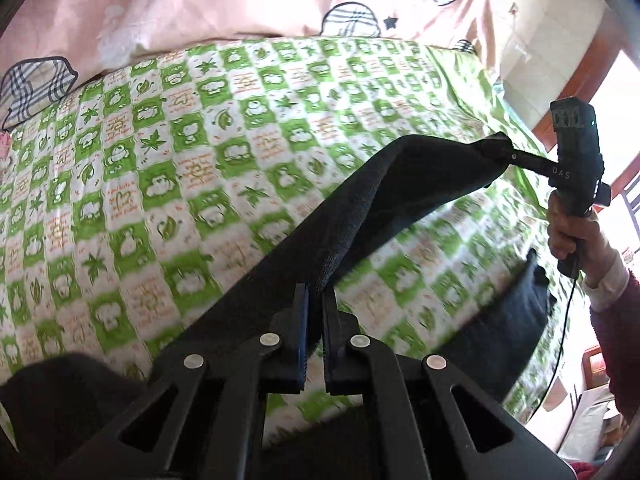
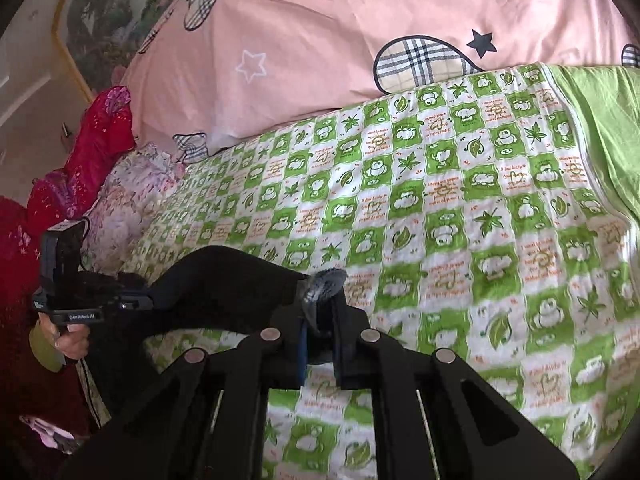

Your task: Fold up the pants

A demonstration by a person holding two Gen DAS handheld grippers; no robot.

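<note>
**Black pants held taut between two grippers, above a green quilt**

Item 1. Left gripper (image 1: 314,300), black two-finger tool. Fingers pressed together, pinching one edge of the black, soft-knit fabric pants (image 1: 352,200). In the left wrist view the cloth enters the fingertips from 12 o'clock and runs away toward 2 o'clock. More black cloth sags below the gripper at 8 o'clock. Judged purpose: to hold one end of an edge so the garment can be carried over as a fold.

Item 2. Pants, span. The stretch between the two tools is lifted off the green-and-white checked quilt with frog and leaf prints (image 1: 140,168), hanging as a shallow band. A further dark portion lies at 4 o'clock near the quilt's edge. Judged purpose of the two-point hold: to keep the edge straight and clear of the bedding.

Item 3. Right gripper (image 2: 320,300), same make, held in a hand (image 1: 566,232). Fingers closed, pinching the other end; a grey fuzzy inner face of the cloth bunches at the fingertips at 12 o'clock, and the black band leads off toward 9 o'clock.

Item 4. Pink printed pillow (image 2: 340,32), at 12 o'clock beyond the quilt, untouched.
</note>
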